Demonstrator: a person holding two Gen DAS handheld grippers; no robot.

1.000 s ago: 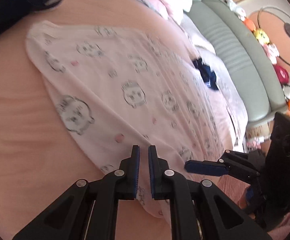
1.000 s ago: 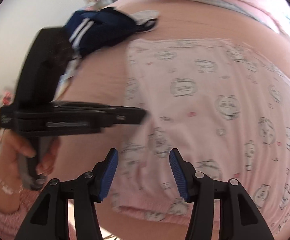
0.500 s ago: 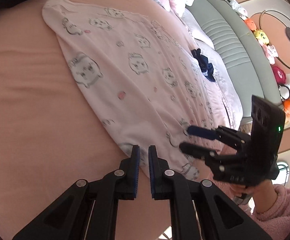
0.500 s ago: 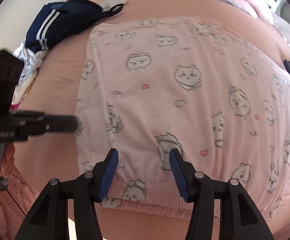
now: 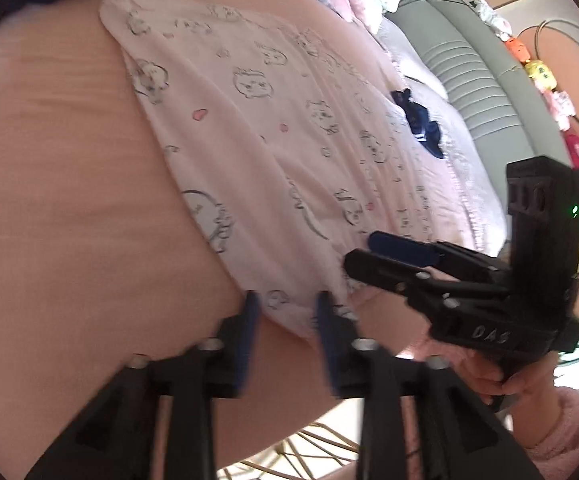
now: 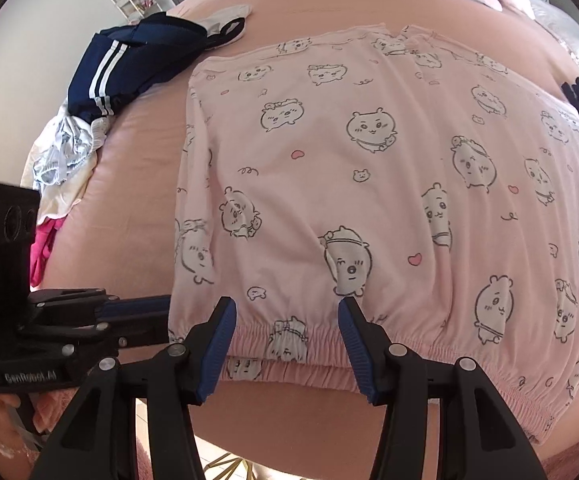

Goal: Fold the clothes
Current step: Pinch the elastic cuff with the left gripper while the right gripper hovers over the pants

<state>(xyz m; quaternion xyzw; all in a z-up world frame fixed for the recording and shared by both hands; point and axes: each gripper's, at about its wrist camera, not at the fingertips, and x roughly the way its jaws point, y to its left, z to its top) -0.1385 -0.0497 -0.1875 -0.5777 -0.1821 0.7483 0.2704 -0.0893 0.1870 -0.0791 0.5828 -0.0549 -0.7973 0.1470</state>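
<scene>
In the left wrist view, the left gripper [image 5: 285, 312] is opening, its jaws sitting at the corner of the pink pajama pants [image 5: 273, 152]. The pants are stretching away toward the upper left.

In the right wrist view, the right gripper [image 6: 287, 332] is sitting released at the pants' stretchy waistband [image 6: 409, 342], along the lower edge of the bed [image 6: 137, 200].

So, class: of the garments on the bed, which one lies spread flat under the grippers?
The pink cartoon-print pyjama bottoms, spread flat; the navy striped garment and white clothes lie crumpled aside.

1. White raised lettering, apparently "GenRobot.AI", runs along the black body of the left gripper [image 6: 137, 320], seen from the right wrist camera.
2. The right gripper [image 5: 373, 252] carries blurred, upside-down pale letters that cannot be read.
</scene>
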